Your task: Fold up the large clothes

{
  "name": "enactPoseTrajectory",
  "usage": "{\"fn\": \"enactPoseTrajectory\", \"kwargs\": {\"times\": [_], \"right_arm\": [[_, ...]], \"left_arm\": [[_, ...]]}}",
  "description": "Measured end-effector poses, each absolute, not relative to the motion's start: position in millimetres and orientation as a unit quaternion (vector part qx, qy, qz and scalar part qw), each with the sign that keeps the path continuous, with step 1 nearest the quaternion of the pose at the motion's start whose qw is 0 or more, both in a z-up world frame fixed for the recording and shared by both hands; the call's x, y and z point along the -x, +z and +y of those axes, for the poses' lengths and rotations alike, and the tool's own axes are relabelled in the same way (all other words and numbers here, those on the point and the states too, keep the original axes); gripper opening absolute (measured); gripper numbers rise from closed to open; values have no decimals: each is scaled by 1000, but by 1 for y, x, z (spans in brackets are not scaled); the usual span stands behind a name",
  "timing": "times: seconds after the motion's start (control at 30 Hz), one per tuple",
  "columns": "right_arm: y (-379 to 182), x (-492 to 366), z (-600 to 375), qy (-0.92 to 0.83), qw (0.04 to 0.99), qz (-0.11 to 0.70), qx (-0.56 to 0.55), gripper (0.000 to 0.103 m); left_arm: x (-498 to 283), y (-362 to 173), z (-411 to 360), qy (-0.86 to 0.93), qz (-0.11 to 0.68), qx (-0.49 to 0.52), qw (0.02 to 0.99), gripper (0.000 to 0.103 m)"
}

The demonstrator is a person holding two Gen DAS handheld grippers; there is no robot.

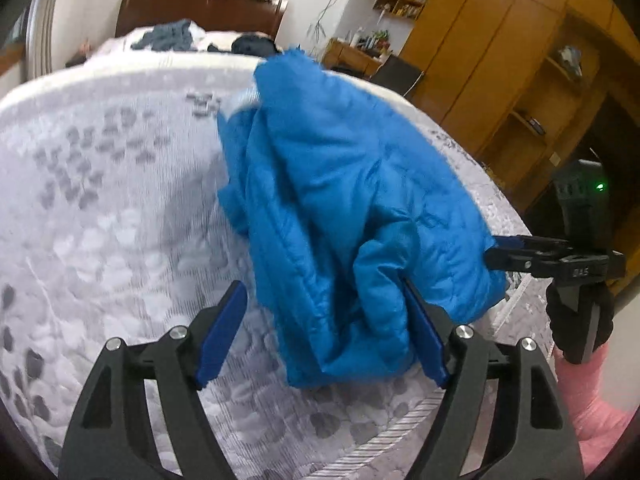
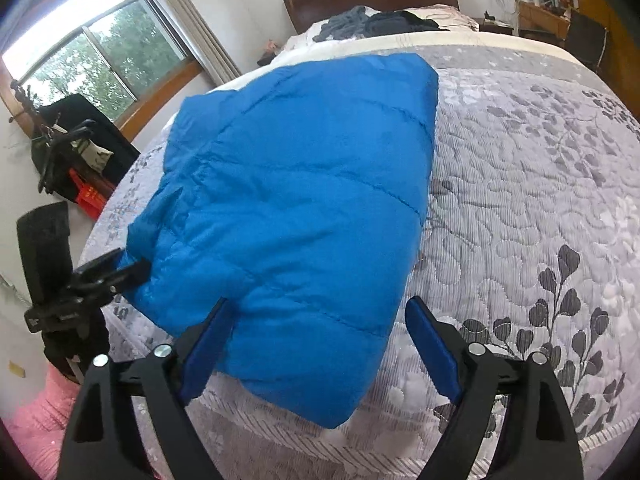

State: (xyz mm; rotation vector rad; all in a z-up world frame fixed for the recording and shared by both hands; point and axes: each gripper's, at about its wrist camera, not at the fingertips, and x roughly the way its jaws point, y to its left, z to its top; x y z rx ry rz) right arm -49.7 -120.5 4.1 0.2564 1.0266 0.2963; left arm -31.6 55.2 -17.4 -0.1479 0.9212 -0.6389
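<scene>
The left gripper (image 1: pixel 324 336) and right gripper (image 2: pixel 320 348) are standing wide open, holding nothing, at lower centre; the blue jacket (image 2: pixel 296 208) is possibly springing unfolded.

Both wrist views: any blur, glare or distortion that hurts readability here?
Left wrist view: strong fisheye bend, soft motion blur over the blue jacket and bedspread, no glare. Right wrist view: sharper, jacket quilting and leaf print readable; the window is blown out bright; dark vignette in the corners of both.
</scene>
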Motion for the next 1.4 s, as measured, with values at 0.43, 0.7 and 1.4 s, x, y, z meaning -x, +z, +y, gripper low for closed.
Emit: {"fn": "enactPoseTrajectory", "kwargs": {"times": [0.43, 0.7, 1.4], "right_arm": [[28, 87, -115, 87, 886, 445, -100, 99], [43, 114, -100, 31, 900, 431, -62, 99], [50, 139, -87, -8, 904, 426, -40, 99]], "left_arm": [[66, 2, 65, -281, 415, 88, 861, 90], [105, 25, 50, -230, 408, 54, 882, 94], [143, 41, 45, -148, 389, 20, 909, 96]]}}
